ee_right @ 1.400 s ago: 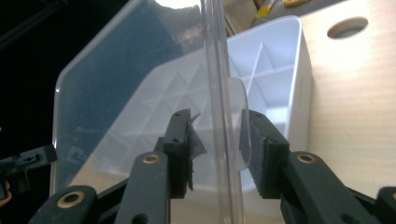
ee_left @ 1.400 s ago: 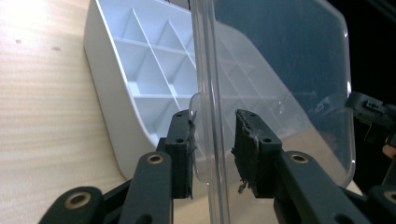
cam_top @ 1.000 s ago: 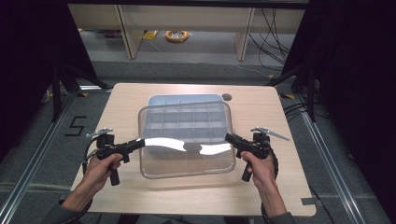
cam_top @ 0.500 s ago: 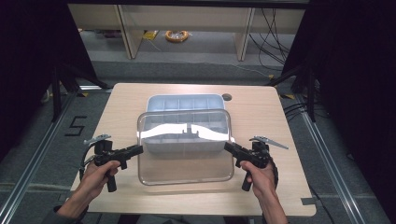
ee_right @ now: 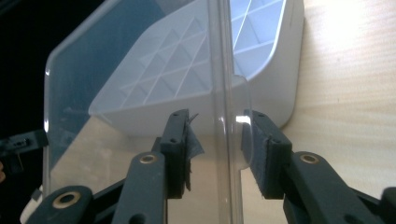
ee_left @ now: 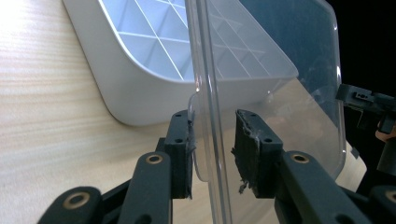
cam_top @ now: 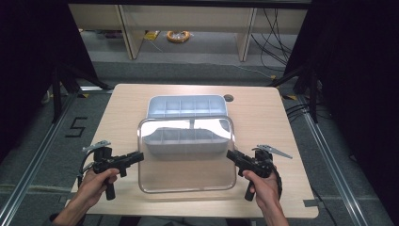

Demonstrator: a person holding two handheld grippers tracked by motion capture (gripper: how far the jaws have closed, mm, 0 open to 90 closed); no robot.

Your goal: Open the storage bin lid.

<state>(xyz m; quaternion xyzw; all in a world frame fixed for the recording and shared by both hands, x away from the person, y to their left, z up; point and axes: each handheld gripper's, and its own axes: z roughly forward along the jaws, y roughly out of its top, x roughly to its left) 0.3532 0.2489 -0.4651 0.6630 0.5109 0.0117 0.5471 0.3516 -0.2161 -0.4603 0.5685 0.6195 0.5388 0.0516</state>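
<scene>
A clear plastic lid (cam_top: 186, 165) hangs raised over the table's near half, its far edge above a white compartment box (cam_top: 186, 106). My left gripper (cam_top: 141, 155) holds the lid's left rim and my right gripper (cam_top: 229, 154) holds its right rim. In the left gripper view the lid (ee_left: 299, 70) runs edge-on between the jaws of the left gripper (ee_left: 212, 154), with the box (ee_left: 140, 93) beyond. The right gripper view shows the right gripper (ee_right: 217, 149) with its jaws on either side of the lid (ee_right: 93, 79), and the box (ee_right: 280, 79) behind.
The wooden table (cam_top: 282, 122) has bare room on both sides of the box and a small round hole (cam_top: 228, 98) near its far edge. Dark curtains flank the table. Shelves and cables lie on the floor beyond.
Both grippers have carried the lid up and toward the person. It covered the box a second ago and now overlaps only the box's near part.
</scene>
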